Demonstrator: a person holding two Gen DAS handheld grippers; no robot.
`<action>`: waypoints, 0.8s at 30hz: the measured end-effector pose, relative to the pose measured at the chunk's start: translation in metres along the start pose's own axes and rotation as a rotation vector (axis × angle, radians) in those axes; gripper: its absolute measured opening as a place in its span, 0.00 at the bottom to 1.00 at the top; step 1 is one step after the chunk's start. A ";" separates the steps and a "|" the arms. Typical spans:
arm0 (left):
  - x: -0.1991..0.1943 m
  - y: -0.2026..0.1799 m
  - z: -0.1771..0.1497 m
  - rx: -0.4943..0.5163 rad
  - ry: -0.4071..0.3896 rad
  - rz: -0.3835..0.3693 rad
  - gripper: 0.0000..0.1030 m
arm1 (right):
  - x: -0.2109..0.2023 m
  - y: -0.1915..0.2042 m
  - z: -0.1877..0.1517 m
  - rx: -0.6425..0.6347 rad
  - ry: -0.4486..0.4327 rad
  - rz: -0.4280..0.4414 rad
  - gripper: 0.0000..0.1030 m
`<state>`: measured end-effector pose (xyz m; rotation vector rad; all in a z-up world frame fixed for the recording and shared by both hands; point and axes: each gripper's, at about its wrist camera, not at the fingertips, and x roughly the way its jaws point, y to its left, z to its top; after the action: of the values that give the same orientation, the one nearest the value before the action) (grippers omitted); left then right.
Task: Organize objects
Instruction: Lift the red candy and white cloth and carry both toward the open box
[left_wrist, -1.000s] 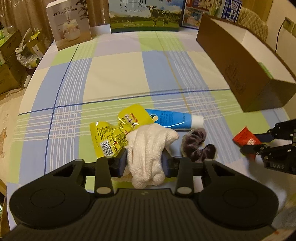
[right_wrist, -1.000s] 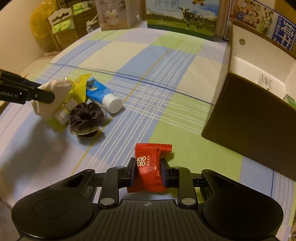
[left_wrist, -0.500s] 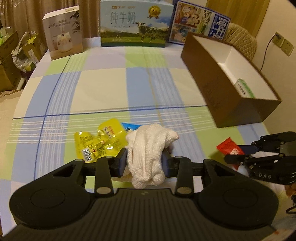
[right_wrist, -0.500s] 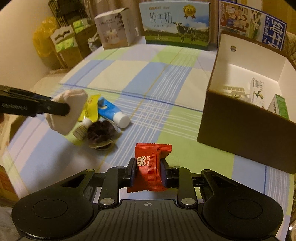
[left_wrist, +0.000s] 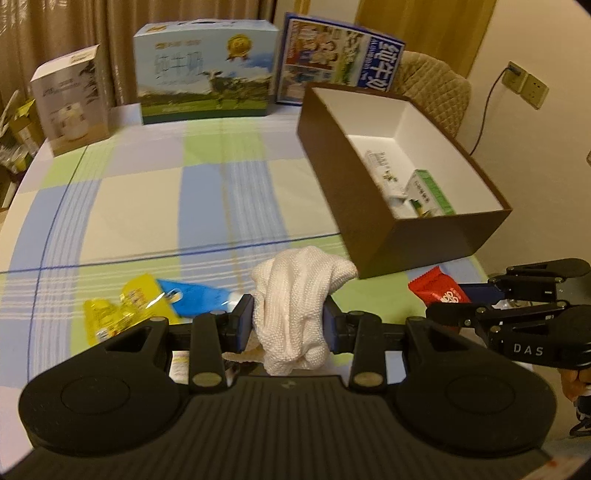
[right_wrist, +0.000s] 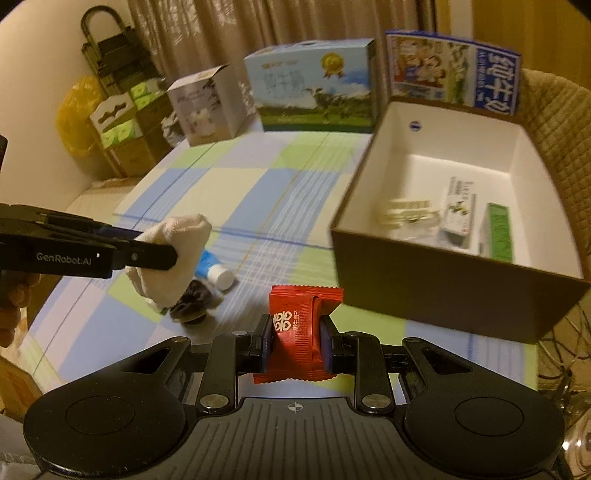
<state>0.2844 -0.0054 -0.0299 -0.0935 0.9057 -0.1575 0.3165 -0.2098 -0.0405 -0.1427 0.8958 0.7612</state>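
The left gripper (left_wrist: 288, 323) pinched a soft, limp white knitted cloth (left_wrist: 295, 306) mid-bundle; the right gripper (right_wrist: 295, 347) clamped a light, crinkly red foil snack packet (right_wrist: 301, 328) across its middle, short of the open brown cardboard box (right_wrist: 443, 280) ahead.

Left claw (left_wrist: 288, 323), right claw (right_wrist: 295, 343): both clamped, tilted downward

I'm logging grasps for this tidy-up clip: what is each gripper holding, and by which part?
The left gripper pinches a bunched white cloth around its middle. The right gripper clamps a red snack packet across its lower half.
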 end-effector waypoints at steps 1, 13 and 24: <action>0.001 -0.005 0.003 0.002 -0.001 -0.005 0.32 | -0.003 -0.004 0.001 0.002 -0.004 -0.005 0.23; 0.030 -0.071 0.047 0.050 -0.008 -0.076 0.32 | -0.041 -0.076 0.034 0.055 -0.087 -0.093 0.23; 0.083 -0.121 0.110 0.095 -0.020 -0.081 0.32 | -0.031 -0.148 0.082 0.064 -0.129 -0.166 0.23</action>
<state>0.4099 -0.1378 -0.0084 -0.0439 0.8737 -0.2743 0.4547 -0.3015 0.0065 -0.1088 0.7739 0.5800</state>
